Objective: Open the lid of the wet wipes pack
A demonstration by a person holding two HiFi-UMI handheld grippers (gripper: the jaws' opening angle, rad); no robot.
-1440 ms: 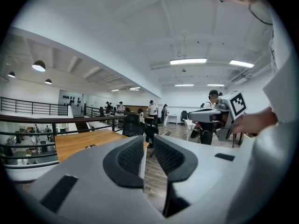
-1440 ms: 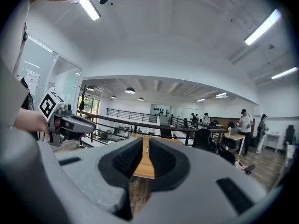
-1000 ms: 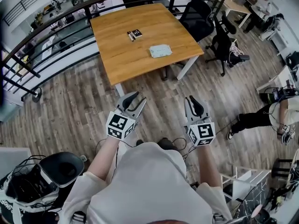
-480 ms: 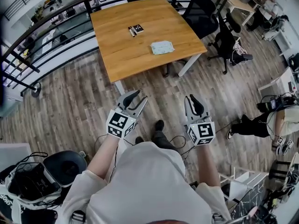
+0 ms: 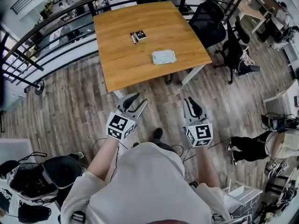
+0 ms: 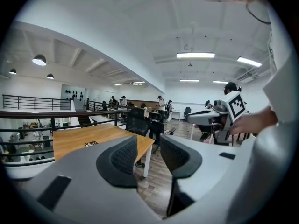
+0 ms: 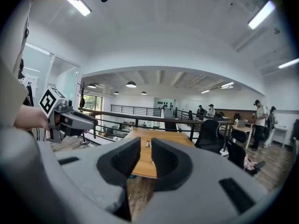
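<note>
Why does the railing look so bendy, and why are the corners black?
Head view: the wide-angle lens bows the railing and the table edges. Left gripper view and right gripper view: the same lens leaves black corners, and the ceiling lights glare white.

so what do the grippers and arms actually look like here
Both the left gripper and right gripper are grey moulded shells with black ribbed pads, each carrying a white cube of black square markers. The person wears a pale short-sleeved top.
</note>
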